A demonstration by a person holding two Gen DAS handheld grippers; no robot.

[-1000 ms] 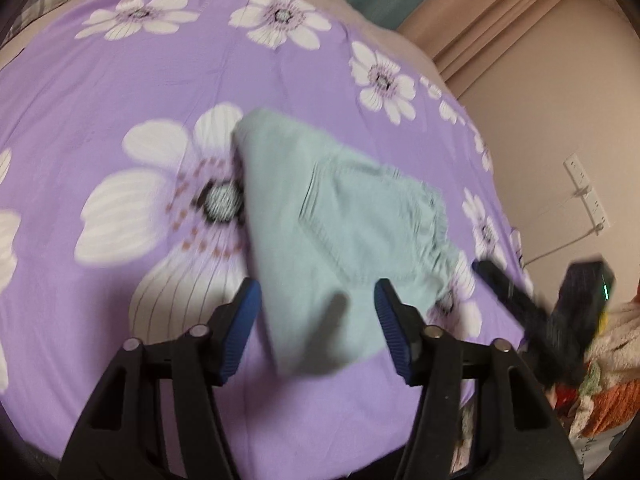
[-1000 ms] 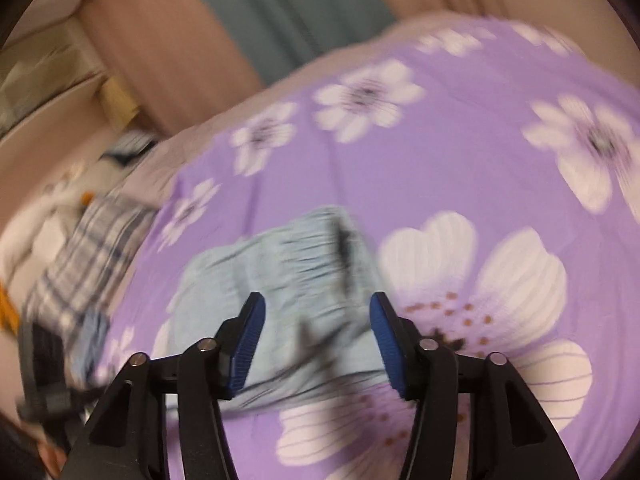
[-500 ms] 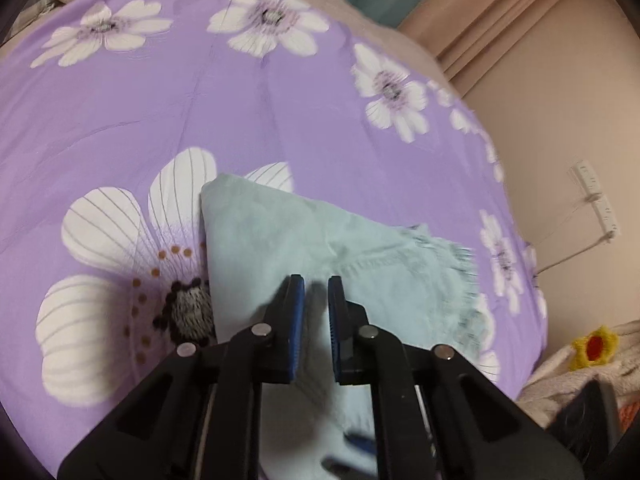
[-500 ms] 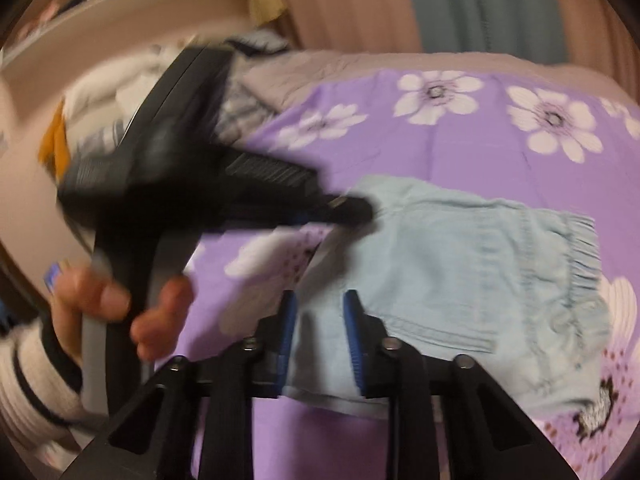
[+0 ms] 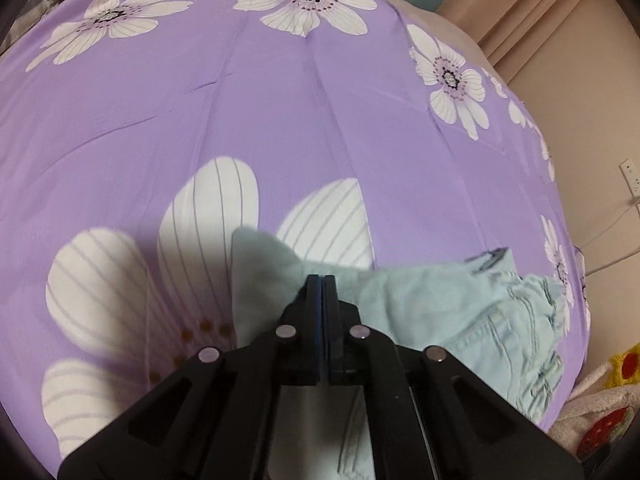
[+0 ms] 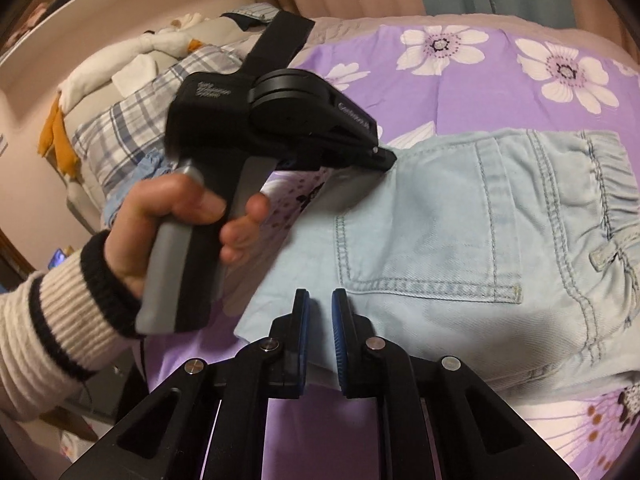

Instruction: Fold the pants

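Folded light-blue denim pants (image 6: pixel 440 216) lie on a purple flowered bedsheet (image 6: pixel 480 92), back pocket up and elastic waistband to the right. My left gripper (image 5: pixel 322 280) is shut on the pants (image 5: pixel 432 312) at their far edge, with cloth bunched up around its tips. In the right wrist view the left gripper (image 6: pixel 386 156) touches that same edge, held by a person's hand (image 6: pixel 168 216) in a striped sleeve. My right gripper (image 6: pixel 321 300) sits at the near left edge. Its jaws are closing, a narrow gap remains, and denim shows between the pads.
A plaid pillow (image 6: pixel 132 120) and piled clothes lie past the bed's left side. Curtains hang behind the bed. A wall socket (image 5: pixel 630 176) and a colourful fluffy blanket (image 5: pixel 600 412) are at the bed's right edge. The purple bedsheet (image 5: pixel 280 120) stretches beyond the pants.
Both grippers came down onto the pants and their jaws went from wide apart to nearly together. The right wrist view swung round and now shows the left gripper and hand.
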